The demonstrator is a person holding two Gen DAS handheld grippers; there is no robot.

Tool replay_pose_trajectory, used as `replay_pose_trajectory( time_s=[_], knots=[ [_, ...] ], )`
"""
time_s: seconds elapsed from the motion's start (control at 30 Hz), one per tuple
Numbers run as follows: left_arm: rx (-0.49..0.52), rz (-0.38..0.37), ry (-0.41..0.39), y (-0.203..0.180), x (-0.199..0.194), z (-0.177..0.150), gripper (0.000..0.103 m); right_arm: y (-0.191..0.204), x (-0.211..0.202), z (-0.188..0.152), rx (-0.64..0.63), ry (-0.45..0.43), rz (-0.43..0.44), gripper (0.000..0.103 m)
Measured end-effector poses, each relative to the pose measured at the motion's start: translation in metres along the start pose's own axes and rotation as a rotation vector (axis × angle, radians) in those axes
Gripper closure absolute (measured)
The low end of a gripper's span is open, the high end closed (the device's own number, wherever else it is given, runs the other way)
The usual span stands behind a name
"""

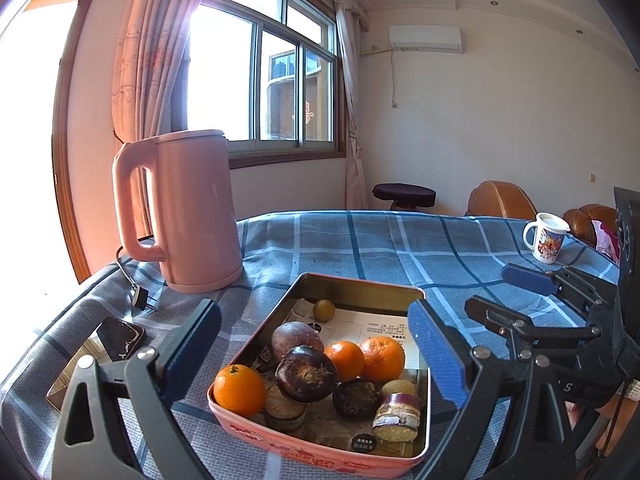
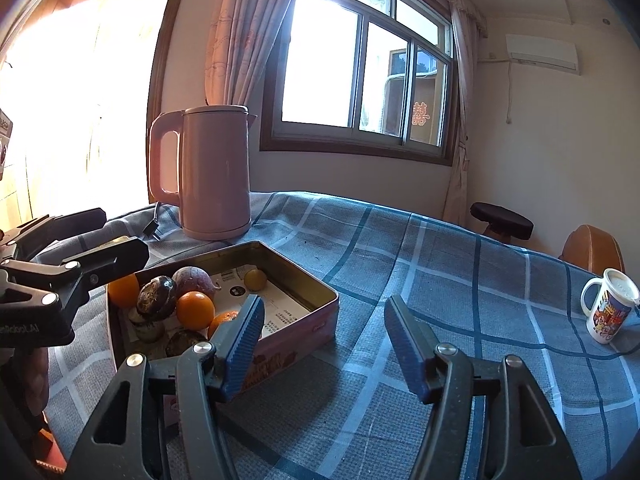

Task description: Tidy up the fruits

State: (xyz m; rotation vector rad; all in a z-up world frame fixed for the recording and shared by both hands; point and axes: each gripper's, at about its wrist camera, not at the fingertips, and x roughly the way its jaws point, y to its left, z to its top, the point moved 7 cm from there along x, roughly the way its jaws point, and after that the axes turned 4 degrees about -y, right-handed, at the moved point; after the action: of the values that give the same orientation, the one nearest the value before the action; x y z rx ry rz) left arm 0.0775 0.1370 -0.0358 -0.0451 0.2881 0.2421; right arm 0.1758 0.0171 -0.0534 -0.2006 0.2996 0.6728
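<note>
In tin (image 1: 360, 292): oranges (image 1: 239, 389) partly hidden by dark fruits (image 1: 307, 373); both grippers' jaws spread, empty.

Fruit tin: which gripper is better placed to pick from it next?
Left. The left gripper is open with the fruit tin between its fingers; the right gripper, also open, faces bare tablecloth beside it.
</note>
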Motion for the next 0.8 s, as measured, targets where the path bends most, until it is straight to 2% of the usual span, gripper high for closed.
replay_pose_trajectory(
  time_s=[0.3,0.8],
  knots=[
    [0.006,0.001,-0.001,-0.002,0.000,0.001,0.004,-0.003,-0.004,-0.001,-0.004,-0.009,-0.014,0.035],
    [0.027,-0.008,0.000,-0.010,0.000,0.002,0.000,-0.013,-0.015,0.003,0.005,-0.046,-0.050,0.035]
  ],
)
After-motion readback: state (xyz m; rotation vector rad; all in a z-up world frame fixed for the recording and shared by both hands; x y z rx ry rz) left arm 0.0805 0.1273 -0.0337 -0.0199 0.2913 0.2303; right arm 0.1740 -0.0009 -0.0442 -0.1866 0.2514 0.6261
